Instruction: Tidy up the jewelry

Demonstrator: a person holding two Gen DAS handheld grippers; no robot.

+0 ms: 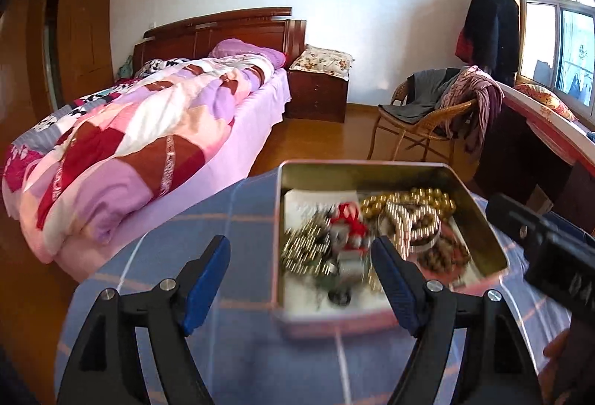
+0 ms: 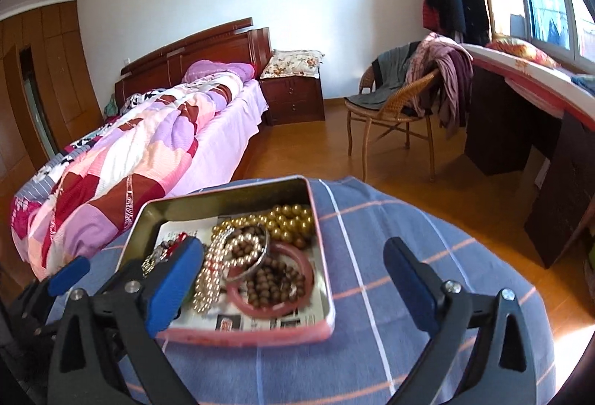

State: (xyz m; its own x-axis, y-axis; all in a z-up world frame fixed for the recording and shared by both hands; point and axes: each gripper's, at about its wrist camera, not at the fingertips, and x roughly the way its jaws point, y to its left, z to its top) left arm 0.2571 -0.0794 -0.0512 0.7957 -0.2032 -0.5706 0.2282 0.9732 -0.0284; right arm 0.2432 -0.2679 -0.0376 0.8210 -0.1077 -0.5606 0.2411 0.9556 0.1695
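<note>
The left gripper (image 1: 301,258) is seen with its blue-padded jaws spread wide and nothing between them; the near left corner of the open metal tin (image 1: 479,215) is straddled, one pad outside the left wall over the cloth, the other over the contents, but no contact with the tin can be made out. The right gripper (image 2: 293,269) is likewise held wide open and empty, its left pad above the tin's near left part and its right pad over bare cloth to the right of the tin.

The jewelry is found gathered inside the tin, which rests on a blue checked cloth (image 2: 390,219) draped over a rounded surface. A gold bead strand (image 2: 290,221) is piled at the far right, a pearl strand (image 2: 212,267) trails toward the near side, a pink bangle (image 2: 286,308) lies flat around brown wooden beads (image 2: 271,284), and a thin metal bangle (image 2: 256,265) leans across them. In the left wrist view a red-and-white trinket (image 1: 347,219) and a blurred silver chain (image 1: 305,248) are shown at the left of the tin. A printed paper lining is visible beneath.

No loose pieces are seen on the cloth, so the collecting is judged largely done. The pieces remain tangled and overlapping, no lid is in view, and whether sorting or closing is left cannot be settled. Beyond, a bed (image 2: 156,144) lies to the left and a wicker chair (image 2: 394,107) far right
</note>
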